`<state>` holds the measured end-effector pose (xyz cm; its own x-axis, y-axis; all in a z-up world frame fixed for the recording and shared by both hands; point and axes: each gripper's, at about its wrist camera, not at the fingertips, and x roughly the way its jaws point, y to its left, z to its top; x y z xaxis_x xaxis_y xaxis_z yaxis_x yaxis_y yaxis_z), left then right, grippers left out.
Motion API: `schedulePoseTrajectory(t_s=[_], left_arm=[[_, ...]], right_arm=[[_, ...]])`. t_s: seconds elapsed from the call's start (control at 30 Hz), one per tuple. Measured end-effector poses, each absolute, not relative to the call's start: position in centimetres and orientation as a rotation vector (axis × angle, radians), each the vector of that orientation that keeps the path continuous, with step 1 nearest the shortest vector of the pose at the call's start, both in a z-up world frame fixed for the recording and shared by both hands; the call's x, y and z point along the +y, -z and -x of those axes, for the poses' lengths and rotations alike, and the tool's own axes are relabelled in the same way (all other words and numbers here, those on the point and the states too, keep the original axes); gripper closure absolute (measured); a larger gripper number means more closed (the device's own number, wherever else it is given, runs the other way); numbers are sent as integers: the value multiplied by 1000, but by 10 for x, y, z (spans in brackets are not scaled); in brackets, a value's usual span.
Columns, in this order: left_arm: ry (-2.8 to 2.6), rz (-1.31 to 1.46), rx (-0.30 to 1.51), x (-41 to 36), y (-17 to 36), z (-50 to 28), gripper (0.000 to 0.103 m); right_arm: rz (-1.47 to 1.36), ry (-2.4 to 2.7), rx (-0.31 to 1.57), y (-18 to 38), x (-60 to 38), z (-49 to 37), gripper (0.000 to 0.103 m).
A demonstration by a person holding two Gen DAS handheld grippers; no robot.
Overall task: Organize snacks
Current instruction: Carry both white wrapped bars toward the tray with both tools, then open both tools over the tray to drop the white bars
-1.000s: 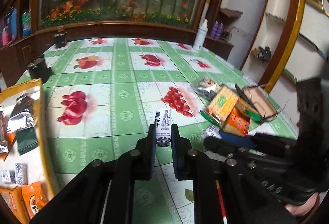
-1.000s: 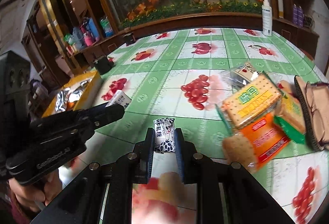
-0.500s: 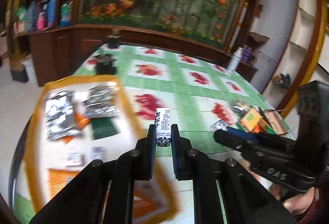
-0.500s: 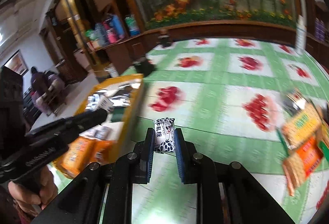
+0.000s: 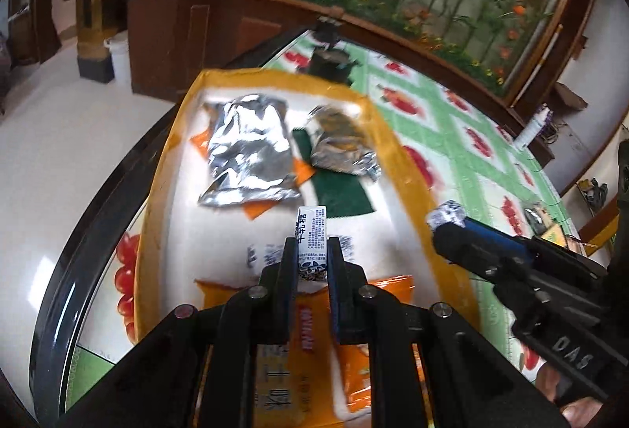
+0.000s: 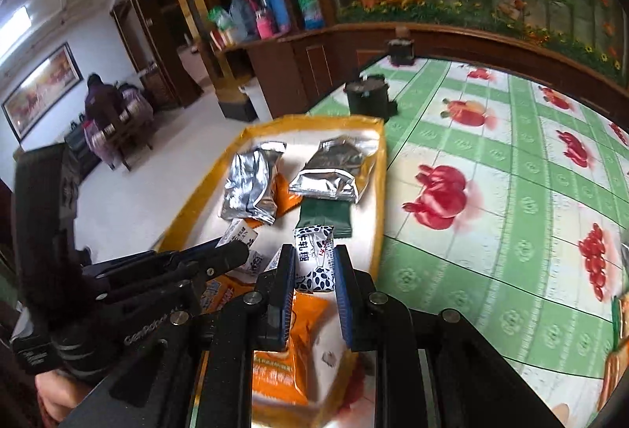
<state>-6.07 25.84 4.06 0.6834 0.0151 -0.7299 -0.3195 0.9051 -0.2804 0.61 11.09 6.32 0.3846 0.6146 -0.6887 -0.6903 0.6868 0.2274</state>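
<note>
Over the yellow-rimmed tray [image 5: 397, 148] at the bench's left edge, both tools now hang, having swung across from the snack pile at the far right. The left tool [image 5: 311, 258] clenches a slim white candy [image 5: 312, 231], the right tool [image 6: 314, 266] a spotted candy [image 6: 314, 259]. Both seem ready for release beside the foil packets [image 5: 247, 156].

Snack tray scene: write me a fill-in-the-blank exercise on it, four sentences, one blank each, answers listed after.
1. The rim of the tray holding the snacks is coloured ____.
2. Each gripper, left gripper and right gripper, is shut on a small white ____.
3. The two large packets at the far end of the tray are ____ foil.
4. The tablecloth is checked white and ____ with red fruit prints.

Missing words: yellow; candy; silver; green
</note>
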Motion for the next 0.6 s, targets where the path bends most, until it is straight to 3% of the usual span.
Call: schedulePoseTrajectory(t_s=[0.4,0.47,0.53,0.6], left_arm=[[-196,458,805,271,-29,65,90],[-185,463,800,271,-31,67,82],[-183,459,786,270,-35,69,68],[-190,454,769,268,-40,70,66]], right_arm=[[179,-808,872,-39,132,-7,81],[171,-824,863,-40,133,-5,81],[164,-831,863,-40,132,-4,80],[146,-836,854,-43,129,-3,76]])
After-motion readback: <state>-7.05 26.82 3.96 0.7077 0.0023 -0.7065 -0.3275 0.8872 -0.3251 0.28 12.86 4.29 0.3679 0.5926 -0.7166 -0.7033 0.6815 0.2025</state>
